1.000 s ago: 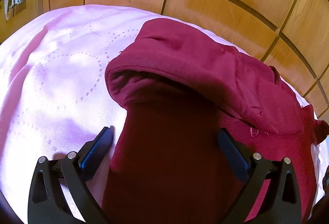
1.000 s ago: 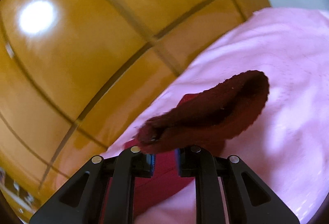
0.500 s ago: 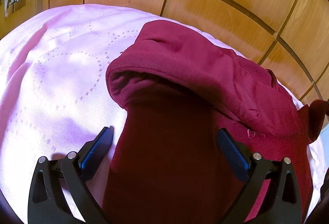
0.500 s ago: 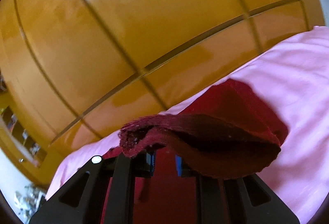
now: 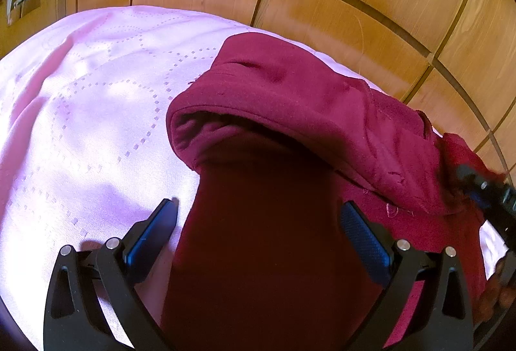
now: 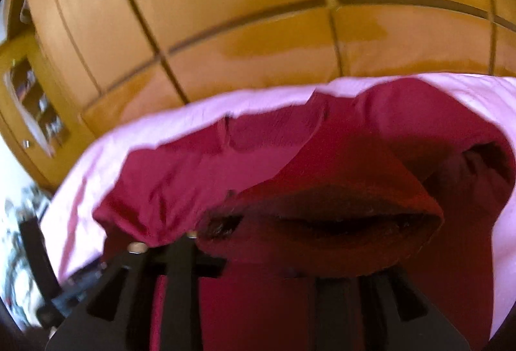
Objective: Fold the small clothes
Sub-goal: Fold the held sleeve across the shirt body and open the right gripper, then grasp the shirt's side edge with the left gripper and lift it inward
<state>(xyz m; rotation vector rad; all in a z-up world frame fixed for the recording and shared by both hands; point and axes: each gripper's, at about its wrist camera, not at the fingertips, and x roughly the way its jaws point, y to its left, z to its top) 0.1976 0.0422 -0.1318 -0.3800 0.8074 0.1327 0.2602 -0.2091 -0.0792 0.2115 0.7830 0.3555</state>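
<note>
From the left wrist view, I see the maroon garment (image 5: 290, 131) lying on the pink quilted bedspread (image 5: 80, 112), with one thick layer already doubled over so a rounded fold edge faces me. My left gripper (image 5: 258, 222) stands wide apart, straddling the lower panel of the cloth without pinching it; one blue pad rests by the bedspread, the other over the fabric. The cloth looks like soft fleece or knit: light, limp, with enough body to hold a puffy roll instead of a crisp crease. I judge it will sag wherever it is unsupported, so the best hold is on a hem or the doubled edge, where several layers give the pads something to bite. At the far right edge of this view my right gripper (image 5: 483, 193) shows dark and blurred against a bunched end of the garment.

From the right wrist view, the picture is smeared, but the garment (image 6: 200, 177) fills the lower half, and a cuff-like or hem-like opening (image 6: 322, 222) hangs directly over the right gripper (image 6: 258, 257). The fingers sit close together with cloth draped across them, so I take them to be clenched on that edge, lifting it off the bedspread (image 6: 161, 128).

Around the bed there are only wooden wardrobe panels (image 5: 354, 15) behind it and a shelf nook (image 6: 35, 99) off to the side. Nothing on the bedspread blocks the fold; the likely trouble is the cloth's own bulk, and the two grippers coming close together.
</note>
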